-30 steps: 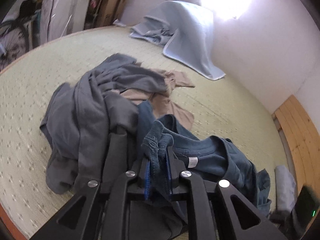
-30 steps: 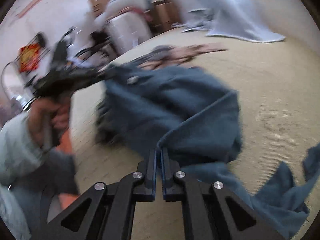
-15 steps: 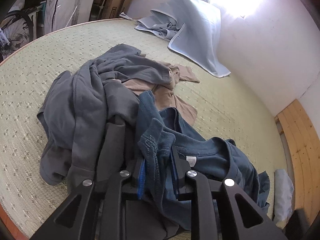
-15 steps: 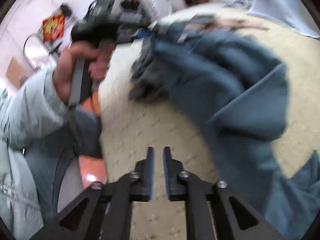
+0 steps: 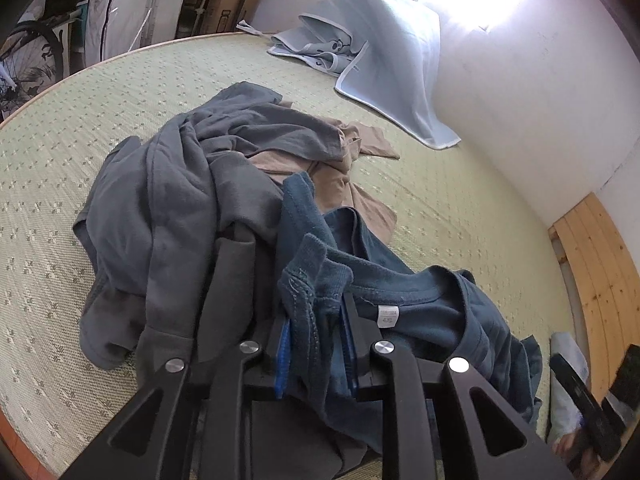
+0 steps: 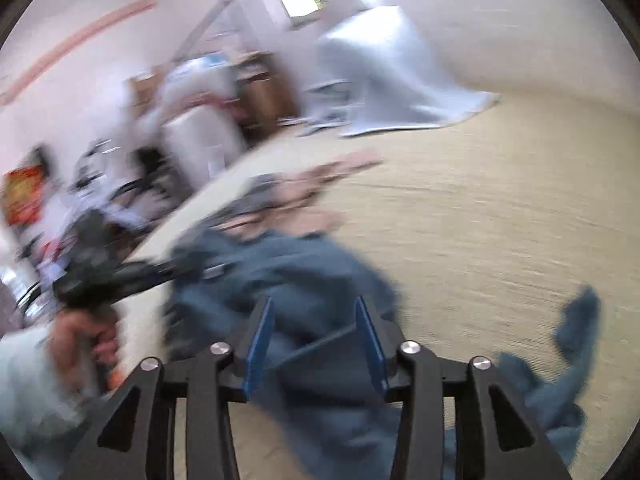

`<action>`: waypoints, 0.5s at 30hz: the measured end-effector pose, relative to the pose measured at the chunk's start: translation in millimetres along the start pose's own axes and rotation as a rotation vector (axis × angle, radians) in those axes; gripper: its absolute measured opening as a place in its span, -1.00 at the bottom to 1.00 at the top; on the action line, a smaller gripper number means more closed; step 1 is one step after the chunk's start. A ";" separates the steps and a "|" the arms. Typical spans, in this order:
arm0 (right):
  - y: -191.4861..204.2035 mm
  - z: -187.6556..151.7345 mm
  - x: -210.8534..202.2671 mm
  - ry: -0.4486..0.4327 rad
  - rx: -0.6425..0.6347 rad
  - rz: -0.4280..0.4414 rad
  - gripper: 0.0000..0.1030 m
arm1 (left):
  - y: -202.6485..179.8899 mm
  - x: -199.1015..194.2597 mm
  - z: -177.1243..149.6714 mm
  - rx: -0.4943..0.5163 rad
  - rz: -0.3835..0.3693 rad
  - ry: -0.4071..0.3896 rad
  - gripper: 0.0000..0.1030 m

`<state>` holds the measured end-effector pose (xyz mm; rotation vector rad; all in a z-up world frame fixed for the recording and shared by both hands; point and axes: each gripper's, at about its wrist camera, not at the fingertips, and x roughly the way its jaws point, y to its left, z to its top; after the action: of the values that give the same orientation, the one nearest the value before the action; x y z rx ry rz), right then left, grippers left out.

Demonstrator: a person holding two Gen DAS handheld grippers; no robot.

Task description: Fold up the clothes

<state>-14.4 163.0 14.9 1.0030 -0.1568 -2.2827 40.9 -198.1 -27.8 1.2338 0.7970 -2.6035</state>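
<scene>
Two hand-held grippers: left hand-held gripper (image 5: 316, 344) pinching blue T-shirt (image 5: 416, 312) bunch; right hand-held gripper (image 6: 316, 344) jaws just opening, nothing clamped. Regrip opposite shoulder seam, spread flat.

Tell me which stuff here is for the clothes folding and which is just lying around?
For the folding:
- blue T-shirt, pinched in the left gripper
- grey garment
- tan garment
- right gripper, jaws just opening, gripping nothing

Just lying around:
- pale blue blanket by the wall
- cardboard boxes
- wooden slats
</scene>
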 end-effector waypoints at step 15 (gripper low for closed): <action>-35.1 1.4 69.2 0.123 0.162 -0.168 -0.07 | 1.4 3.4 -4.5 0.042 -0.041 0.054 -0.59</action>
<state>-68.3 149.6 -39.2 1.2798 -0.2161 -2.3805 42.2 -196.7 -33.3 1.3180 0.7894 -2.6428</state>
